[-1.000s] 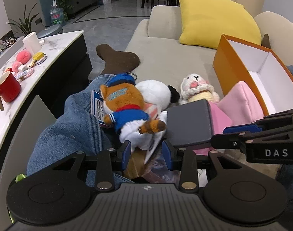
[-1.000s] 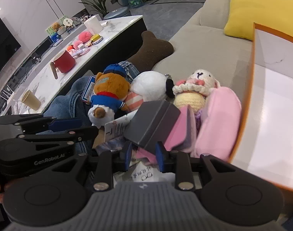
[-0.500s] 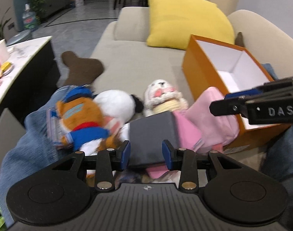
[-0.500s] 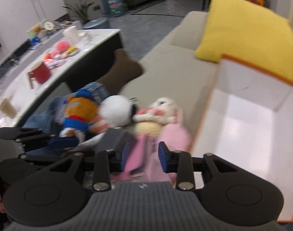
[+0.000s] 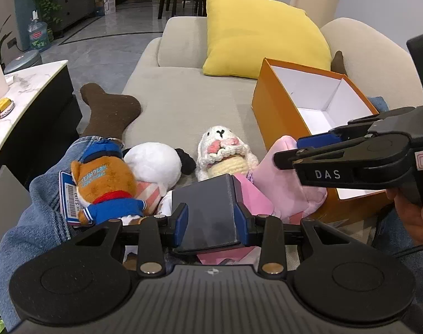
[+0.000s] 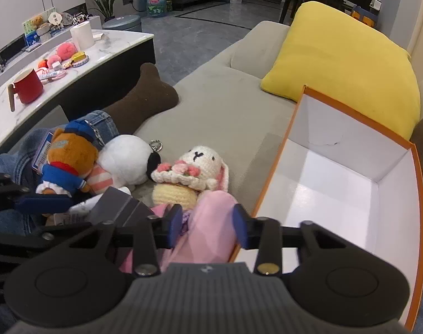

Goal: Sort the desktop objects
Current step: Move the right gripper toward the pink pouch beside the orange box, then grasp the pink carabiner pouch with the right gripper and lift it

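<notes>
Beige sofa w/ plush pile: left hand-held gripper now pinching grey box, right hand-held gripper closing round pink pouch beside orange box, prob. next in.

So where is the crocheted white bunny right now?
In both wrist views the crocheted white bunny lies on the sofa seat, between the round white plush and the orange box, just behind the pink pouch.
</notes>
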Demonstrator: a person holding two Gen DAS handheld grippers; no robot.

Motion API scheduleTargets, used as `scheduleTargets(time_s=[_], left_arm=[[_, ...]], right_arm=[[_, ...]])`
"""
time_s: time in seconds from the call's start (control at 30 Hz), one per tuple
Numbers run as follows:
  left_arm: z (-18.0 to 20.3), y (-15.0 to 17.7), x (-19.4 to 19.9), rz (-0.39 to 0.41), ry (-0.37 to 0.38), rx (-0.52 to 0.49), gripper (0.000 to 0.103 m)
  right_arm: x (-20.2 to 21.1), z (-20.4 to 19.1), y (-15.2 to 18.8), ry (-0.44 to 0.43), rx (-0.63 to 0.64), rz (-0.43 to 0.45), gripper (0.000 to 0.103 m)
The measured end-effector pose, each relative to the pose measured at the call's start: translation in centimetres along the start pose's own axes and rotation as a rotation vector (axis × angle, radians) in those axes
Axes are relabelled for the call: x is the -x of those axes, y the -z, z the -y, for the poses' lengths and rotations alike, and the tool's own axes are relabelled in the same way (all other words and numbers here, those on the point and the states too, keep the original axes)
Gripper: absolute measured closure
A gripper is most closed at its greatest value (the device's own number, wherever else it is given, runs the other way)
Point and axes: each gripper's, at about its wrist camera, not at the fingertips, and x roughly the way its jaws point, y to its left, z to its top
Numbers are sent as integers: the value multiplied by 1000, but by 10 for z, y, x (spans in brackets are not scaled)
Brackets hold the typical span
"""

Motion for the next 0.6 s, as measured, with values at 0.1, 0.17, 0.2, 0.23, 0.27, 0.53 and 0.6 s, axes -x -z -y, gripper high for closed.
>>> scheduleTargets(time_s=[0.1, 0.17, 0.2, 0.23, 0.27, 0.53, 0.6], left_arm=[[-1, 1, 3, -2, 3, 5, 61], [-1, 2, 6, 3, -1, 9, 61], [-1, 2, 7, 3, -4, 13, 61], [-2, 3, 9, 2, -6, 17, 61], [-2, 4, 10, 1, -7, 20, 61], [9, 13, 19, -3, -3, 3, 61], [12, 13, 20, -3, -1, 1, 61]], right_arm=[[12, -2, 7, -49, -2, 9, 75], [23, -6, 16, -103, -1, 14, 81], [26, -8, 20, -129, -2, 11, 83], [28, -10, 25, -165, -8, -3, 87], [30, -11, 31, -203, -18, -21, 87], [35, -6, 64, -285, -82, -72, 85], [44, -7, 62, -255, -60, -36, 83]])
